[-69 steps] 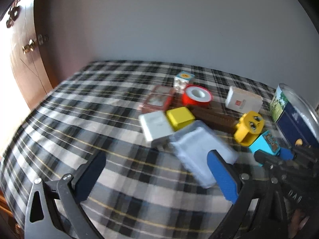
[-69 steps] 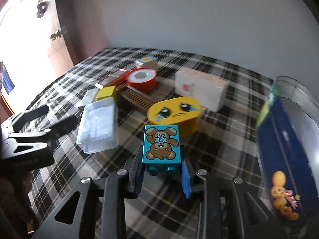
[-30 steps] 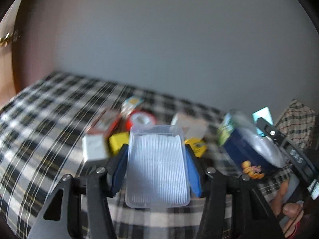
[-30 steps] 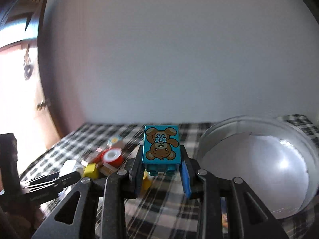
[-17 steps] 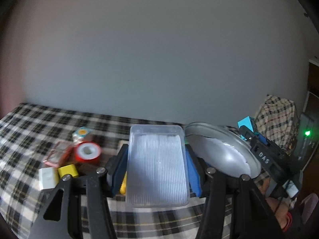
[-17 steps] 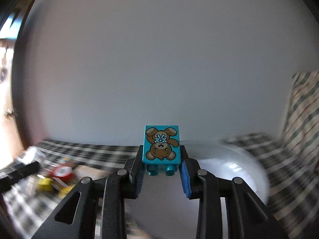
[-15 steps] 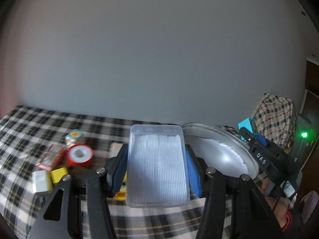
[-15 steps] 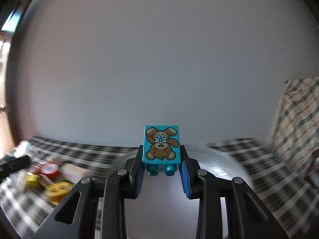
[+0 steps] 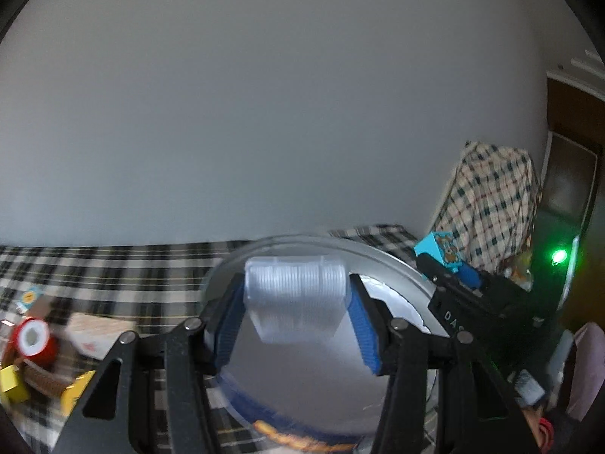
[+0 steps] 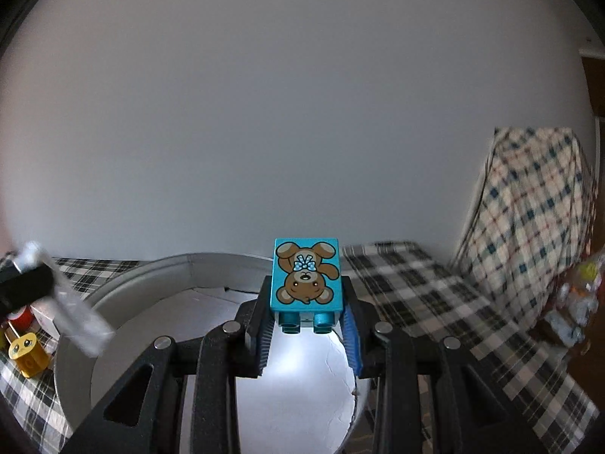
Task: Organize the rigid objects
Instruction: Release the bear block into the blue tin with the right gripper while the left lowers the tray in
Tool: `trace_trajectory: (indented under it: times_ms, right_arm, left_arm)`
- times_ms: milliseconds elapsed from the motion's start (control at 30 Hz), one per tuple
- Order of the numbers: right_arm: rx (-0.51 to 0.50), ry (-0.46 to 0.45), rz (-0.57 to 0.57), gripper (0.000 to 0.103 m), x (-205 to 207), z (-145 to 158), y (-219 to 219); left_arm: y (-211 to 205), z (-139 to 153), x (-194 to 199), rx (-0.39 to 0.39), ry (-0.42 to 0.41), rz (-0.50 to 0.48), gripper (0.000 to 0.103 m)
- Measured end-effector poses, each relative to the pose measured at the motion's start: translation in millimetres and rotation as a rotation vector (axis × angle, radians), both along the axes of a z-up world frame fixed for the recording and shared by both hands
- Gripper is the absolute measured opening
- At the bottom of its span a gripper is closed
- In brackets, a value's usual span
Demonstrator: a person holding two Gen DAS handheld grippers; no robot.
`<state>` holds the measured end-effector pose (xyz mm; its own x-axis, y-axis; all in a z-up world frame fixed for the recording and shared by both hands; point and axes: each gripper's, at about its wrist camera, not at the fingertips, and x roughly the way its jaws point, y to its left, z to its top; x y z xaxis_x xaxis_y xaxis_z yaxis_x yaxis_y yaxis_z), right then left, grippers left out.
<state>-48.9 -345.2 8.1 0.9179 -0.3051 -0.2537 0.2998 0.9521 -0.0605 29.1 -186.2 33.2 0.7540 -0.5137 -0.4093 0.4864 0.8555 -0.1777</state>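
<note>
My left gripper (image 9: 297,317) is shut on a clear ribbed plastic box (image 9: 297,302) and holds it above the open round metal tin (image 9: 397,265). My right gripper (image 10: 307,325) is shut on a teal toy brick with a brown bear print (image 10: 306,278), held over the same tin (image 10: 113,295), whose pale inside shows below. The right gripper with its brick (image 9: 442,251) shows at the right of the left wrist view. The clear box (image 10: 72,314) shows at the left edge of the right wrist view.
On the plaid cloth (image 9: 113,265) left of the tin lie a red tape roll (image 9: 34,338), a white carton (image 9: 96,331), a yellow face block (image 10: 26,352) and small blocks. A plaid-covered object (image 10: 537,208) stands at the right. A grey wall is behind.
Both grippers have swung right and forward toward the tin, which now fills the lower middle of both views. The loose objects have slid to the left edge. Both grips are unchanged.
</note>
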Motion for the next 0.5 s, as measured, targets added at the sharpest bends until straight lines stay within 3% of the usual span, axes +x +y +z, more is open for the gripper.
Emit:
trace_trajectory:
  times_ms: [300, 367, 433, 500]
  right_arm:
    - [0.012, 0.040, 0.011, 0.034, 13.5, -4.8, 0.4]
    - [0.015, 0.068, 0.023, 0.034, 17.9, -8.0, 2.4]
    - [0.013, 0.092, 0.033, 0.034, 21.4, -11.0, 4.4]
    - [0.015, 0.111, 0.049, 0.034, 22.4, -13.0, 8.4]
  left_arm:
    - [-24.4, -26.3, 32.3, 0.048, 0.057, 0.016, 0.054]
    - [-21.2, -32.6, 35.1, 0.056, 0.097, 0.025, 0.080]
    - [-13.8, -34.9, 34.1, 0.048, 0.112, 0.050, 0.090]
    - [-8.6, -34.4, 30.1, 0.055, 0.106, 0.054, 0.090]
